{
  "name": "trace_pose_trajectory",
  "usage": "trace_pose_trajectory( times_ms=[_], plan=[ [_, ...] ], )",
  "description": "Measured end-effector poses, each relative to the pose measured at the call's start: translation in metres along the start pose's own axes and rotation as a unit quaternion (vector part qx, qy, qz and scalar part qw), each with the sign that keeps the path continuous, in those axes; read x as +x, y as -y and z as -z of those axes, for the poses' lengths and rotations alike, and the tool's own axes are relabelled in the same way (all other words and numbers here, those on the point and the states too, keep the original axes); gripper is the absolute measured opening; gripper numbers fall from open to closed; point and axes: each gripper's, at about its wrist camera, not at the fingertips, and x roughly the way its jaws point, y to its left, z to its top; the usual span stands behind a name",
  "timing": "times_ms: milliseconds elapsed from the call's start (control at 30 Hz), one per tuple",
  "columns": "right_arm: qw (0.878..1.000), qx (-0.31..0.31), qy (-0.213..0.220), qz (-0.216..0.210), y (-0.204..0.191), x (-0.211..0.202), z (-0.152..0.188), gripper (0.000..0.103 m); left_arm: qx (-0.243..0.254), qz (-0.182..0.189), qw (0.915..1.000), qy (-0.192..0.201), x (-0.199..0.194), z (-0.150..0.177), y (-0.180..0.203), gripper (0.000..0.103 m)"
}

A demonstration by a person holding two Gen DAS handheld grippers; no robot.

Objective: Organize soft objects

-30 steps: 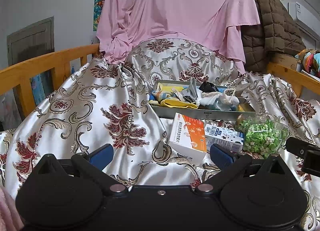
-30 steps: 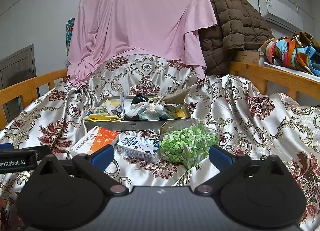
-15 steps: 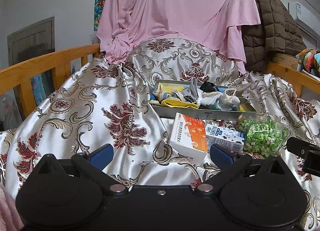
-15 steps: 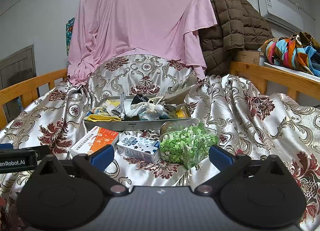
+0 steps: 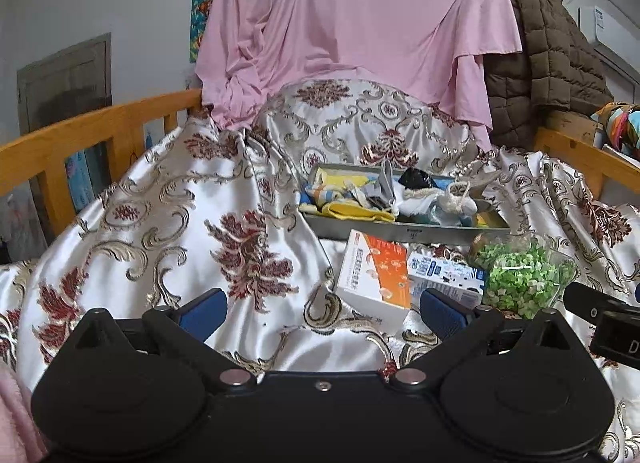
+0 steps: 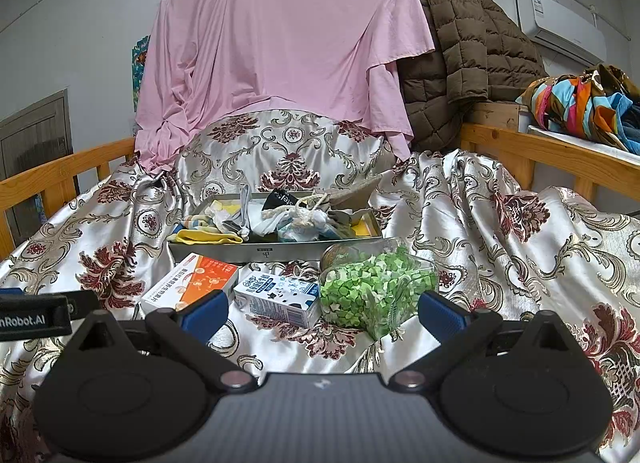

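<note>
Both tools, left [image 5: 322, 307] and right [image 6: 322, 309], hover released and empty over the bed's satin cover [image 5: 160, 223]. Soft cloths [image 6: 280, 215] lie tangled in the metal tray [image 6: 260, 253], individual pieces hard to separate; the tray's rear is hidden.

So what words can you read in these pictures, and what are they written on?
"nRobot.AI": on the left gripper, its start cut off at the picture's edge.
Orange and white box: print too small to read.
Blue and white carton: print too blurred to read.
Metal tray: front mark too small to read.
</note>
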Motion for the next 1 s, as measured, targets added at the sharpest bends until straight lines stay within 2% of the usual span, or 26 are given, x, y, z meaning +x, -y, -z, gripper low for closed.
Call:
trace_pose_trajectory(
  times_ms=[133,1000],
  plan=[
    [1.000,0.002,0.001,0.000,0.0004,0.0007,0.0017,0.103,-0.006,0.010,0.9999,0.002,-0.0028,-0.0014,0.0009,0.102],
    [1.000,0.000,0.000,-0.001,0.0000,0.0015,0.0029,0.103,-0.018,0.007,0.9998,-0.006,-0.0021,-0.0013,0.0014,0.102]
  ],
)
